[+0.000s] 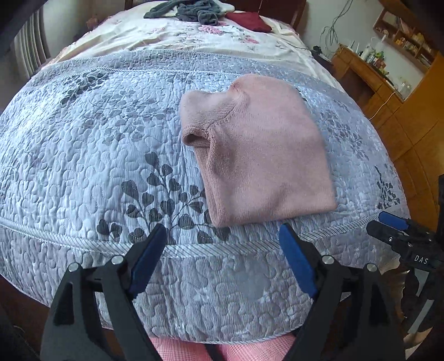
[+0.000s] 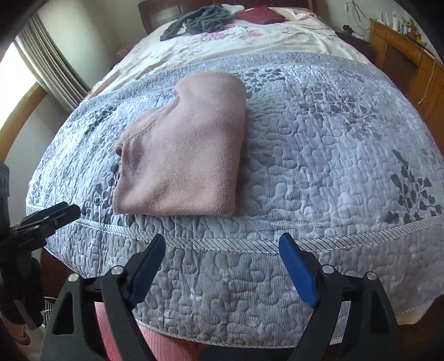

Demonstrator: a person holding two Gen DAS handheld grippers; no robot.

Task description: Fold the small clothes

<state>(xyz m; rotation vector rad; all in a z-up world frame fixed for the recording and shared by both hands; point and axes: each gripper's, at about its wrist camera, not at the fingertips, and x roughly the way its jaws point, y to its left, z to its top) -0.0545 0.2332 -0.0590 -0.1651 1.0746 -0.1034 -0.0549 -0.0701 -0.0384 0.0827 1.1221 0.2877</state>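
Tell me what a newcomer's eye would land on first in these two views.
First the pink garment, folded into a compact bundle and lying alone on the grey leaf-patterned quilt near the foot of the bed. Next the two open tongs, left tongs and right tongs, both hovering short of the garment and holding nothing. Far back by the headboard lie a crumpled grey garment and a dark red one.

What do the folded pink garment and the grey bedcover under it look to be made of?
Pink garment: a soft knit, probably cotton or fleece, matte, with ribbed edges and a fuzzy nap. Grey bedcover: quilted woven fabric with a slight sheen, with puffy stitched shapes and a printed leaf pattern; fibre unclear.
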